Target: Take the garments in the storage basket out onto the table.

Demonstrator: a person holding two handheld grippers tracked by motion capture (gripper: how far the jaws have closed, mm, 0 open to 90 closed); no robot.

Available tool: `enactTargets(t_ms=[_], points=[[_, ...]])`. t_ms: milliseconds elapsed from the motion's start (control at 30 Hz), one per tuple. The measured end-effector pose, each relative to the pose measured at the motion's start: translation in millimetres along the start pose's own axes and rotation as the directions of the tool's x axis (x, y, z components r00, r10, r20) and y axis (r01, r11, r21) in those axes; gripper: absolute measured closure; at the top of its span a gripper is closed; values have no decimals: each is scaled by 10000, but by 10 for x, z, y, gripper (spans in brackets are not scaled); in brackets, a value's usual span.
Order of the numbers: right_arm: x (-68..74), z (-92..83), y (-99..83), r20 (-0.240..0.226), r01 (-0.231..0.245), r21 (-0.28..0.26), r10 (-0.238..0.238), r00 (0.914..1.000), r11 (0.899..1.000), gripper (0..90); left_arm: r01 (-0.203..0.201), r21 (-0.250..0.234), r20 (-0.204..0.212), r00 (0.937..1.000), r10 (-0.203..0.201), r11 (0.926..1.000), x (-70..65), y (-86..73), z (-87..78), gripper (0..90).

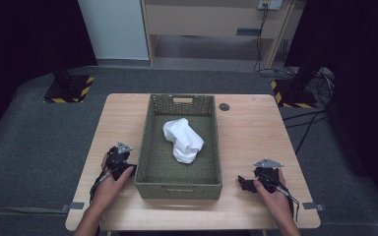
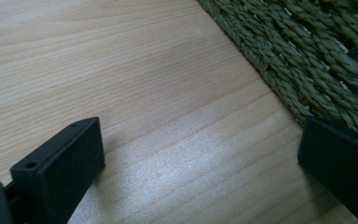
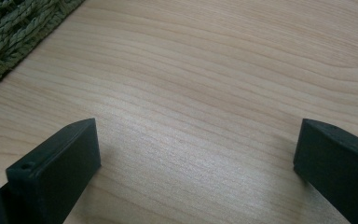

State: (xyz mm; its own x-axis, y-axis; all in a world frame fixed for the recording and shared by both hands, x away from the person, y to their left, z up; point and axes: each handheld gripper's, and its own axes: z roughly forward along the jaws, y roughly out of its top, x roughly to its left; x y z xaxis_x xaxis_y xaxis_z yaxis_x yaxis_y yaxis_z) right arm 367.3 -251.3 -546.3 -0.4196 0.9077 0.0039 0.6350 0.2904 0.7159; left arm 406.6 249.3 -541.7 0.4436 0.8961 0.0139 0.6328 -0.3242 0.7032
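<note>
The basket [image 1: 179, 178] sits between the left gripper [image 1: 119, 158] and right gripper [image 1: 262, 178]; both gape wide, holding nothing.

A light wooden desk [image 1: 256, 132] stands on a dark grey carpeted floor [image 1: 34, 132]. A small round dark cap [image 1: 224, 106] sits in the desk's far side. Beyond, two black stand bases edged with yellow-black stripes [image 1: 68, 89] flank a pale wooden cabinet [image 1: 211, 24], cables [image 1: 262, 44] hanging down its right.
</note>
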Motion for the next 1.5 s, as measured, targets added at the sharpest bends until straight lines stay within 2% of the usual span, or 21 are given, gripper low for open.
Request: enactTargets(t_ms=[1067,1200,1500], points=[[-6,-5,1,-50,51,40,-51,10000,10000,4,12,0,-11,10000,-12,10000,-1,0,-1,0],[-4,-21,13,-30,91,102,-91,10000,9999,34,11,1,-11,10000,-11,10000,-1,0,-1,0],[6,-98,45,-242,-75,-221,70,9997,9997,23,14,0,-12,10000,-14,10000,-2,0,-1,0]])
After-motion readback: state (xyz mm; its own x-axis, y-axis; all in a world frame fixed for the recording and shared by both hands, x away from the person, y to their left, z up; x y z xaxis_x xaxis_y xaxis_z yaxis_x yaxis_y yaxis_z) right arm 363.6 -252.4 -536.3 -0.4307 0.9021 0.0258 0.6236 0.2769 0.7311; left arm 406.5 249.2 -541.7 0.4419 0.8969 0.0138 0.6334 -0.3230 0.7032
